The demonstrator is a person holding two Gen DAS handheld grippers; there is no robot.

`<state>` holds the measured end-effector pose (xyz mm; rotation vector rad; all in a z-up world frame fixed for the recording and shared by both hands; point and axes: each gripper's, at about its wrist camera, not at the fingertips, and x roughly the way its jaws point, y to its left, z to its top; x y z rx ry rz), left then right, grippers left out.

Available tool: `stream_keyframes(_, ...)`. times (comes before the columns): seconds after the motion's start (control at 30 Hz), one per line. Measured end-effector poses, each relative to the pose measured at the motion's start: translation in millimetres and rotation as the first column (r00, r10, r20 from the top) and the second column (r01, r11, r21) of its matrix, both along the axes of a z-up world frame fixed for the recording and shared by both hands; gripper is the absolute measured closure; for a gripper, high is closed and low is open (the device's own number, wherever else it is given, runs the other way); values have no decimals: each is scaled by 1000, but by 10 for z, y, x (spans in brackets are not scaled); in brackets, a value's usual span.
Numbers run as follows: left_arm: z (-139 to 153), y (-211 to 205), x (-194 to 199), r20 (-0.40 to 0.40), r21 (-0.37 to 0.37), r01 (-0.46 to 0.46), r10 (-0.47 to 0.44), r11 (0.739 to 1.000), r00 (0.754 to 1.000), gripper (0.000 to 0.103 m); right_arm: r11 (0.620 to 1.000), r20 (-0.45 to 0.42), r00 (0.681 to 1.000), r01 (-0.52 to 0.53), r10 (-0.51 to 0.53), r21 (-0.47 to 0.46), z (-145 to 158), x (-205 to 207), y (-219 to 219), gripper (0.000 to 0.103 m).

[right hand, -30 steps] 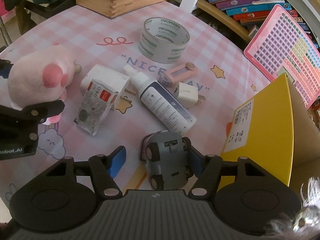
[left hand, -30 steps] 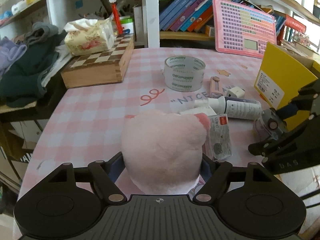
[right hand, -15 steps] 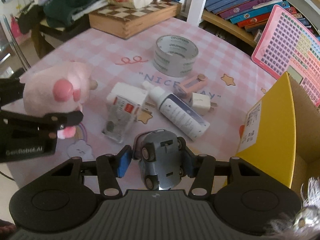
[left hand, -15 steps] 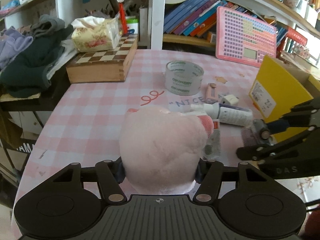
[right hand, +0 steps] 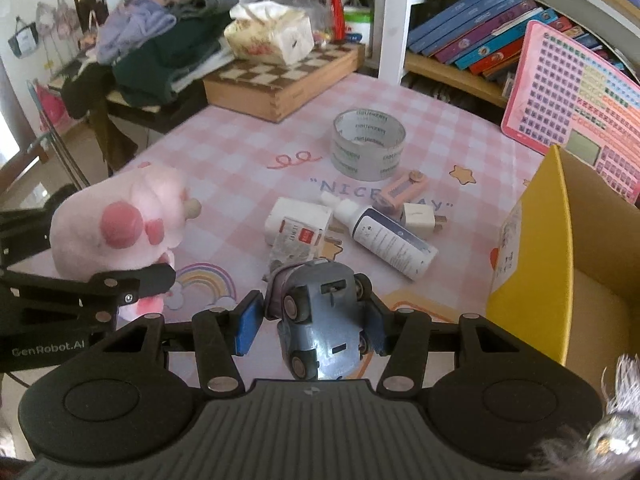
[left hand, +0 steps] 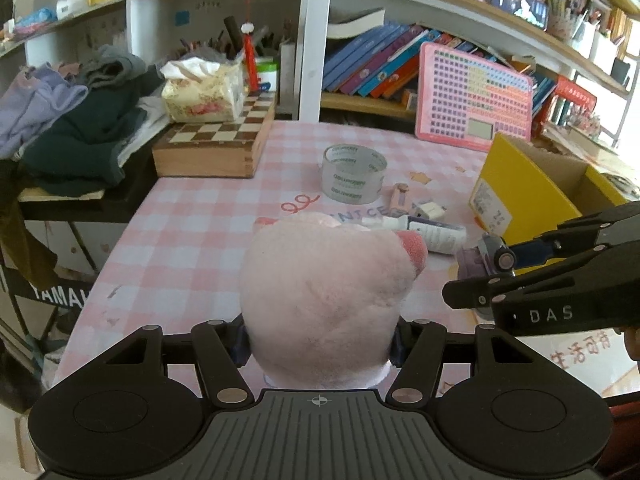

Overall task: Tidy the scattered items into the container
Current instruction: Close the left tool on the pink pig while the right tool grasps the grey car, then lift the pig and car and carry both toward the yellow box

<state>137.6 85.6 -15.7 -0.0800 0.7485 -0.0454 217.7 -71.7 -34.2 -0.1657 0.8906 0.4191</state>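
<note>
Left tool (left hand: 320,340): I see it pinching plush toy (left hand: 324,300) | Right tool (right hand: 314,320): pinching toy car (right hand: 320,312) | Both above tabletop (right hand: 240,152), near yellow box (right hand: 532,264)

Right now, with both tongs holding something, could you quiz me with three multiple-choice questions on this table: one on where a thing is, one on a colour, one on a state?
1. Where does the tissue pack sit?
A. on the chessboard box
B. inside the yellow box
C. on the tape roll

2. What colour is the toy car?
A. red
B. blue-grey
C. green

3. How is the plush toy placed?
A. lying loose on the table
B. resting in the yellow box
C. gripped in the left tongs

Answers: 1 A, the pack rests on the chequered lid. 2 B, its underside shows blue-grey between the right tongs. 3 C, both pads press into its pink fur.
</note>
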Motion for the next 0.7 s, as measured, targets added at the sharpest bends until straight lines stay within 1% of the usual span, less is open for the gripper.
stream_keyframes(0.23,164,-63,-329,47,10,20,-21,1000,999,43,996,-32,999,40,-37,82,166,-257,-80,52)
stream_keyframes(0.5,237,-125,-740,56,6,20,-20,1000,998,43,995,16,999,38,-40,92,251,-726,-81,52)
stream_keyframes(0.7,317,-211,-1005,77,22,40,-42,999,996,43,994,40,998,49,-53,100,294,-1027,-121,52)
